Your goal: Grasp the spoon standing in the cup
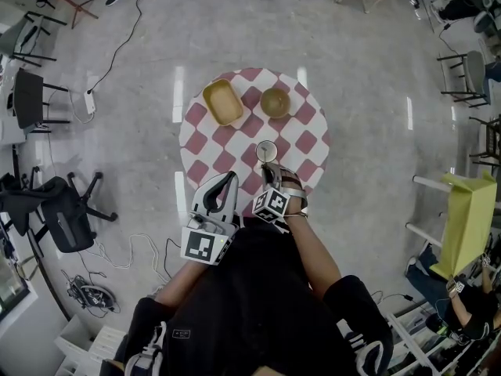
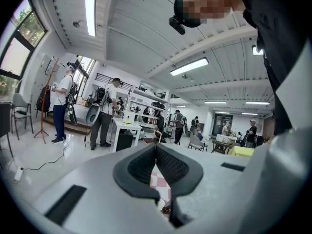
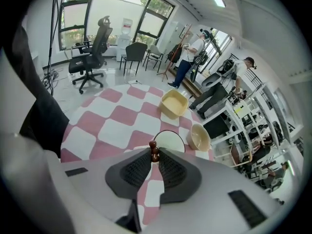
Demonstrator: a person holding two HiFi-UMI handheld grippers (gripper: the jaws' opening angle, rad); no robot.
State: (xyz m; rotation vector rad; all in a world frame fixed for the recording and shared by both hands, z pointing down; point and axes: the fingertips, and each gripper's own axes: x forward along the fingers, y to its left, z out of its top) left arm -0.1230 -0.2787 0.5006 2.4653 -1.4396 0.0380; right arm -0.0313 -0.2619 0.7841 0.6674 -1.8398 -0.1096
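Note:
A white cup [image 1: 267, 150] stands on the round pink-and-white checked table [image 1: 305, 143], near the edge closest to me. In the right gripper view the cup [image 3: 170, 141] lies just beyond the jaws. The spoon's brown beaded handle [image 3: 153, 151] sticks up between the fingertips. My right gripper [image 3: 154, 156] is shut on that handle, and the spoon's bowl is hidden. From the head view the right gripper [image 1: 270, 171] reaches the cup from the near side. My left gripper [image 1: 227, 180] hovers at the table's near-left edge, jaws together and empty, and points up into the room [image 2: 156, 146].
A yellow rectangular dish [image 1: 222, 102] and a round tan bowl [image 1: 275, 102] sit at the table's far side. A black office chair [image 1: 59, 210] and cables lie on the floor to the left. A yellow-green table [image 1: 467, 222] is at the right.

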